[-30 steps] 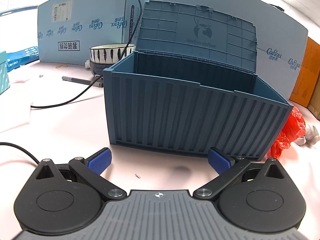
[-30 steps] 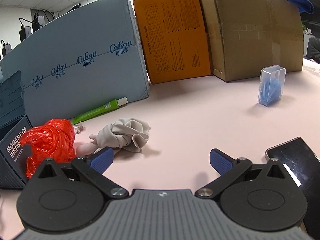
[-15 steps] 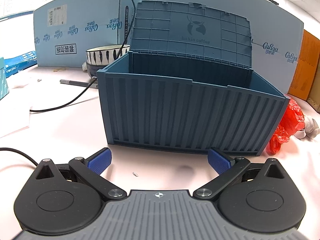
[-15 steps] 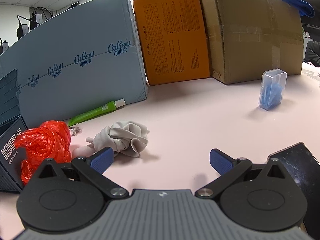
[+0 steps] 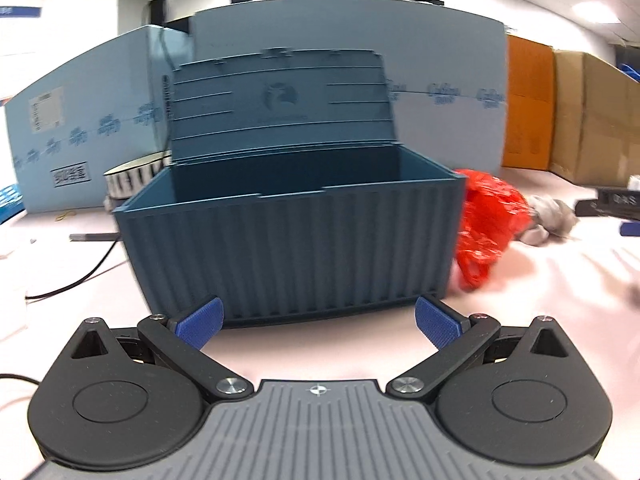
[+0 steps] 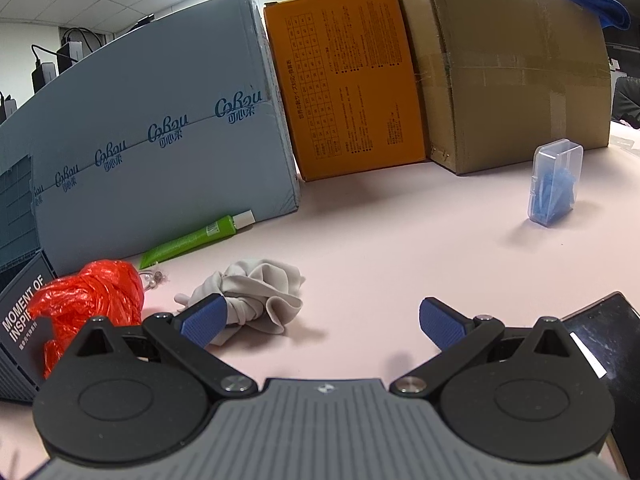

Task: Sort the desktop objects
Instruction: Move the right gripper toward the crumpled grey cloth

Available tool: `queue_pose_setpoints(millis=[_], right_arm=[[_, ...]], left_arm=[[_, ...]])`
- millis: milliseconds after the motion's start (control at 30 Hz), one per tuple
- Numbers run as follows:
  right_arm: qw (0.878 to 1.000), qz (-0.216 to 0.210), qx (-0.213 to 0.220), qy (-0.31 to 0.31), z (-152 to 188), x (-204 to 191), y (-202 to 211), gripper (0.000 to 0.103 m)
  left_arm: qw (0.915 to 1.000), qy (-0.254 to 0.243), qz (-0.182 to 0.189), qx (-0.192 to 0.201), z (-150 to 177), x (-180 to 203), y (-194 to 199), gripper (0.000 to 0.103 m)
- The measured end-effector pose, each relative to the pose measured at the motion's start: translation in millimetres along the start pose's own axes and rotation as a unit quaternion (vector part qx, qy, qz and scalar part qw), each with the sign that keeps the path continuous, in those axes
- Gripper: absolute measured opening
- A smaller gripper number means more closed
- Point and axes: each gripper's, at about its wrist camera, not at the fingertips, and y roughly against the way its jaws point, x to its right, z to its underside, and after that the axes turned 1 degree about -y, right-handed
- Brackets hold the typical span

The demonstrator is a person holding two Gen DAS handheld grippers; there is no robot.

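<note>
A: Right hand-held gripper (image 6: 320,322): jaws spread wide, nothing between them, low over the pink worktop (image 6: 400,248). Left hand-held gripper (image 5: 318,320): likewise spread and empty, facing the bin (image 5: 288,240).

B: Nearest item to the right one?

A: Grey cloth (image 6: 256,292), crumpled, just beyond the left fingertip (image 6: 202,318), apparently not touching. Next out, red bag (image 6: 88,296) against the bin's end wall. Green tube (image 6: 192,240) further back by the blue carton (image 6: 160,140). Clear case (image 6: 554,184) well apart, upright. Phone (image 6: 600,340) at the right edge.

B: Handling?

A: Cloth judged light, soft, no fixed shape; best pinched across the thickest knot, else likely to trail. Bag probably near weightless and slick; bunched middle the place to grip. Tube soft-bodied; grip mid-body, not hard. Case likely rigid, smooth, tippy; grip across the narrow faces. Phone flat on the worktop, hard to get under.

B: Bin?

A: Lid up, inside dark; contents not discernible. Left view blurred.
</note>
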Motion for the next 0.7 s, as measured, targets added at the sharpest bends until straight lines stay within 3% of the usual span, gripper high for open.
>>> queue_pose_setpoints(millis=[467,700], right_arm=[[1.0,-0.017,-0.004,-0.006,-4,0,-7,0.103],[1.0,-0.021,-0.006,-0.008,-4,1,-7,0.103]], left_arm=[[0.9972,-0.006,0.066,-0.034,3,54,9,0.103],[0.9966,0.015,0.069,-0.043,1,86,8,0.103]])
